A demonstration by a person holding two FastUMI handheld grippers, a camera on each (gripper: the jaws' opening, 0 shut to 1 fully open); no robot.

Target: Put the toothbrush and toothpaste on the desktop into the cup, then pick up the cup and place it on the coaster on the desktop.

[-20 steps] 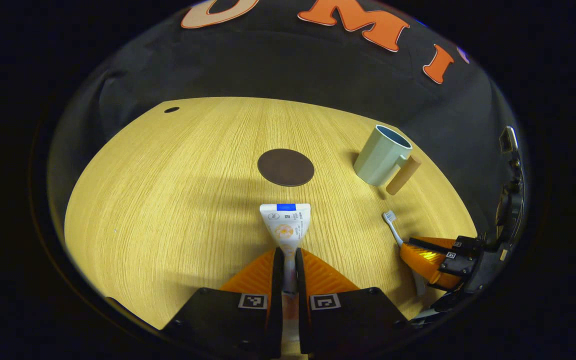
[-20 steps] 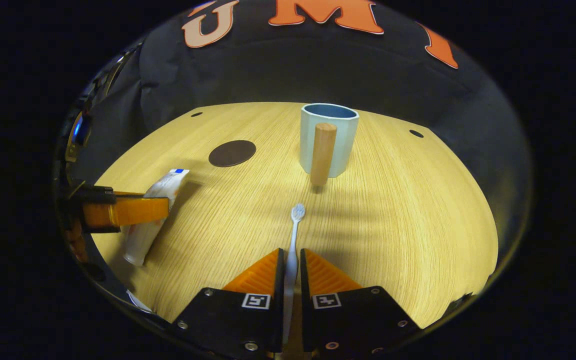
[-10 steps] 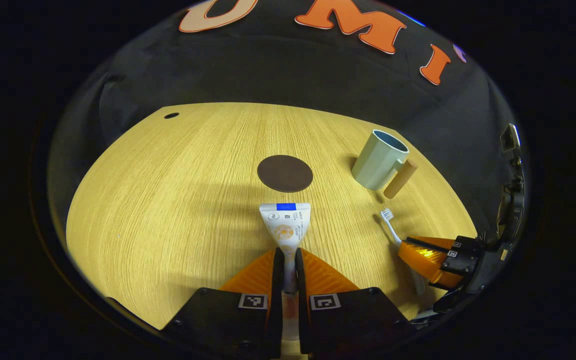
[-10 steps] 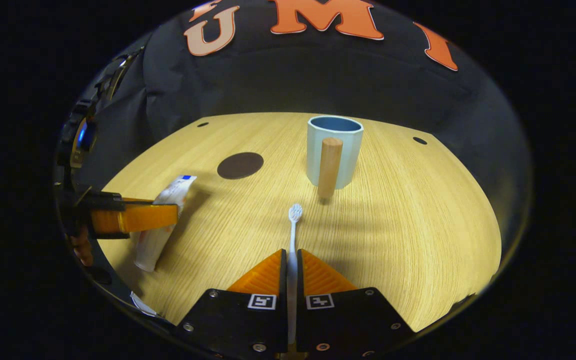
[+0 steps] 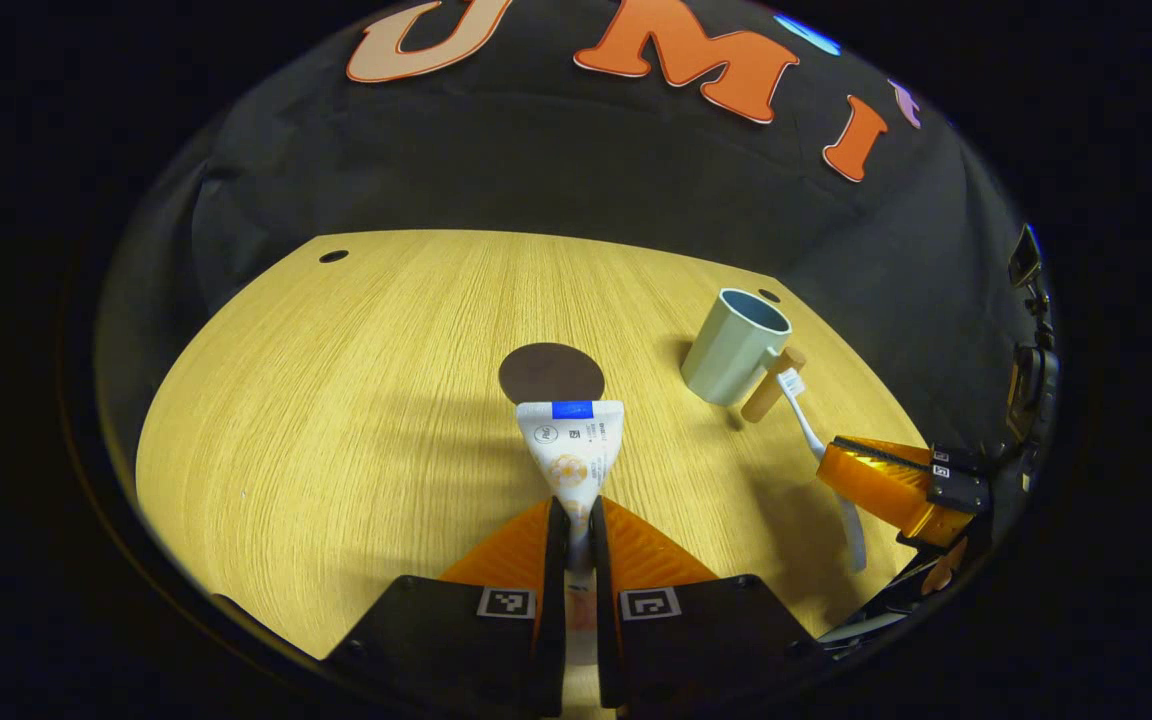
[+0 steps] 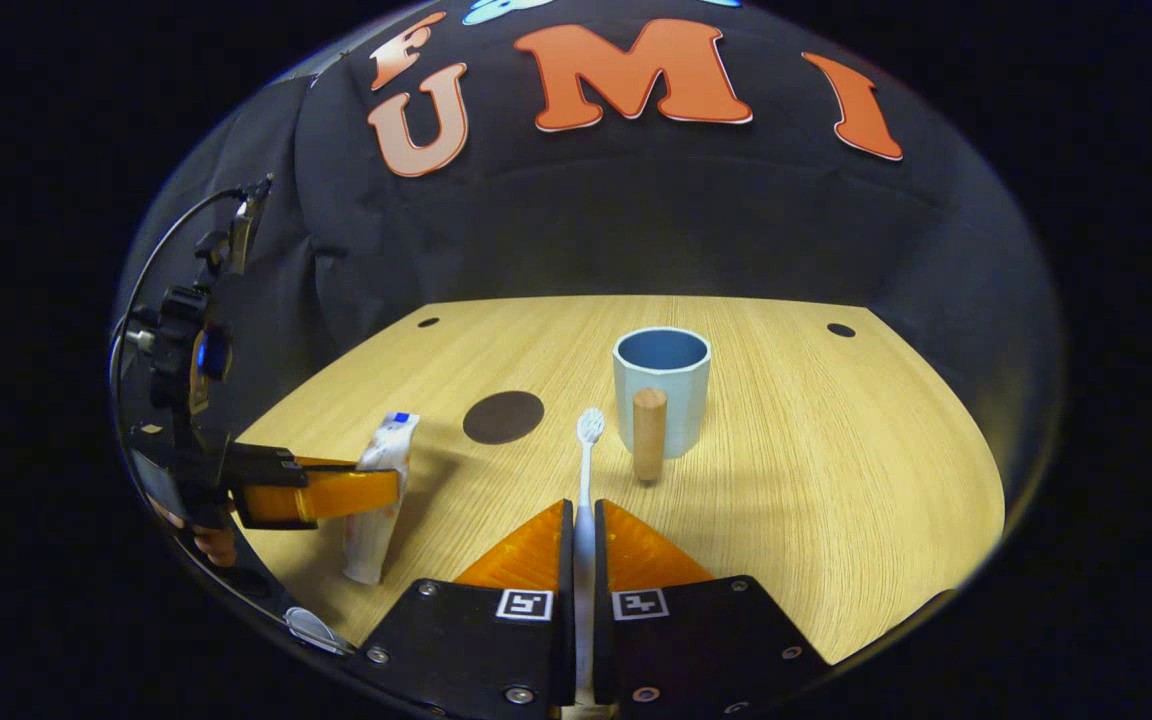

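Pale wood desk [image 5: 336, 400] under black cloth walls, seen from higher up than a second ago in both views. More of the far edge and its small holes on show now.

Left gripper [image 5: 576, 520] in the left gripper view: jaws pinching the toothpaste [image 5: 571, 450] near its cap end, crimped end forward. Lifted off the desk; tube tip now overlapping the near edge of the coaster [image 5: 551, 370] in the picture, where a gap lay between them before. Coaster flat and bare, left of the cup [image 5: 733, 345].

Right gripper [image 6: 584, 525] in the right gripper view: jaws pressed on the toothbrush [image 6: 586, 470] handle, bristles forward and up. Raised clear of the desk as well; brush head now level with the cup [image 6: 662, 390] and just left of its wooden handle [image 6: 649, 432], earlier well short of it. Cup upright, nothing visible inside.

From the left gripper view, brush head [image 5: 789, 383] beside the cup handle, right gripper [image 5: 886, 480] above the desk's right edge. From the right gripper view, left gripper [image 6: 336, 493] holding the tube [image 6: 381, 490] tilted, cap end down, higher than before.
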